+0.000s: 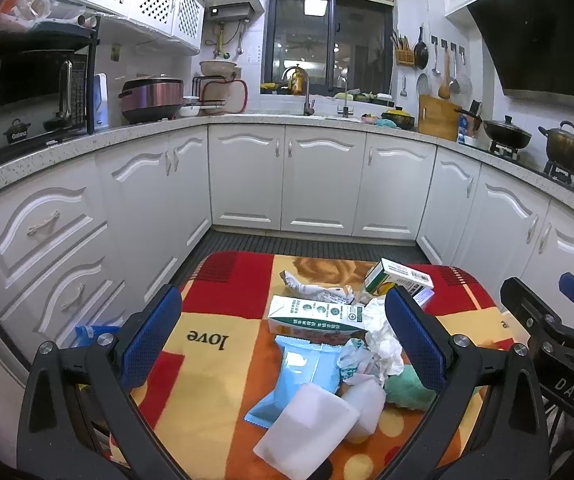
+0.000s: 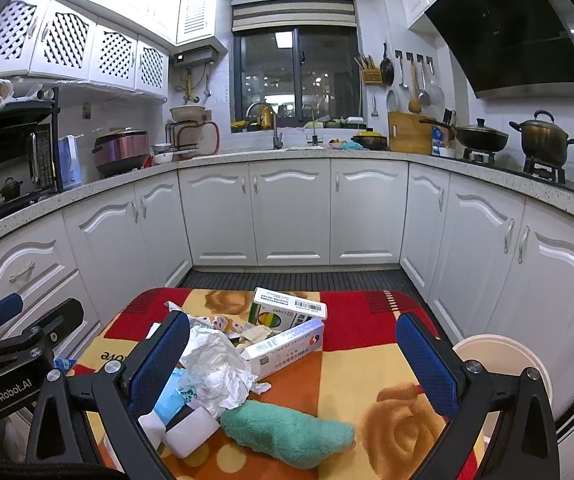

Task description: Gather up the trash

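Kitchen blanket (image 2: 347, 364) bears crumpled trash (image 2: 217, 368); both hand-held grippers (image 1: 283, 344) (image 2: 293, 364) gape wide, empty.

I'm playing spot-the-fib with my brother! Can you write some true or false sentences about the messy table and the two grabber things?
1. Both grabbers are wide open and holding nothing. True: the left gripper and right gripper are both open.
2. The green towel hangs off a cupboard handle. False: it lies on the colourful blanket.
3. The crumpled white paper is in the pile of trash. True.
4. The blue packet is on the stove. False: it is on the blanket, partly under a white plastic container.
5. The window is bright with sunshine. False: the window is dark.
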A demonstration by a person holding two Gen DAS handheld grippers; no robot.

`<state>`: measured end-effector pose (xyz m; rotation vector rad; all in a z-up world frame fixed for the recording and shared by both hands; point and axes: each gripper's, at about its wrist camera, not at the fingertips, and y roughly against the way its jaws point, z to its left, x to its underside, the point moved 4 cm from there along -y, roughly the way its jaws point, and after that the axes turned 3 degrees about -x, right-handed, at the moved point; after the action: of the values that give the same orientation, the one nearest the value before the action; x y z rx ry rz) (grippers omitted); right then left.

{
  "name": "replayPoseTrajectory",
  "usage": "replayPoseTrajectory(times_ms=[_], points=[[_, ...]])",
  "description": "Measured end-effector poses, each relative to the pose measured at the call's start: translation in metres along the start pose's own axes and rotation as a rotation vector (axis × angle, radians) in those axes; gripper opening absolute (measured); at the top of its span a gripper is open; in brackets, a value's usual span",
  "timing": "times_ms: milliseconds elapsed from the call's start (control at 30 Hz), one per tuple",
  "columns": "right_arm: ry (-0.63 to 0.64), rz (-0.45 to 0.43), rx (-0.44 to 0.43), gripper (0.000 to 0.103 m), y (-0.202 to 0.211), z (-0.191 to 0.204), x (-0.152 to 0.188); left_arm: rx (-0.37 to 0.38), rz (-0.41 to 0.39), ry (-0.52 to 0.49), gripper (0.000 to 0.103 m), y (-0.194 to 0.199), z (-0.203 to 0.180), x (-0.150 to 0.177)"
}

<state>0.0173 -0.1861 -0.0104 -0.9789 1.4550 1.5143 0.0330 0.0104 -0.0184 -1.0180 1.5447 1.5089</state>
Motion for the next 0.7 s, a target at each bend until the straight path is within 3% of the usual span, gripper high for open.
replayPoseTrajectory(times_ms=[700], points=[[0.001,-0.046,0.009,0.102,0.0062,-0.005,-0.0035,0.026,-0.009,0.001,0.101,0.0035,-0.005,0.0019]])
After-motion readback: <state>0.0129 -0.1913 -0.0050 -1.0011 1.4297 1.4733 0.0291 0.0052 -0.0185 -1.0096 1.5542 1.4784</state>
